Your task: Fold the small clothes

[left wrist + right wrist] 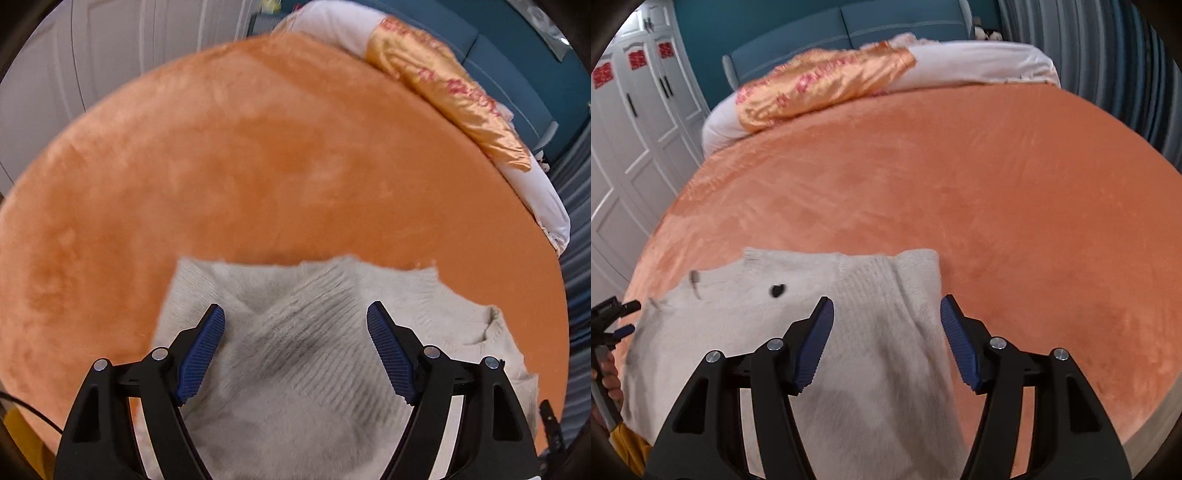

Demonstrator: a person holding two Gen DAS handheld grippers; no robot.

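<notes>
A small fuzzy grey-white sweater [295, 332] lies partly folded on the orange plush bed cover [258, 166], with a ribbed sleeve folded across its middle. My left gripper [295, 321] is open and empty, hovering over the sweater's left part. In the right wrist view the sweater [757, 314] shows a black eye mark and a ribbed sleeve along its right side. My right gripper [886, 314] is open and empty above that right edge. The left gripper's tip [613, 314] shows at the far left of the right wrist view.
A white pillow with a gold and red satin cover [820, 85] lies at the head of the bed by a blue headboard [849, 26]. White wardrobe doors [631, 129] stand on the left. Grey curtains [1108, 74] hang on the right. The bed edge [1145, 424] is near.
</notes>
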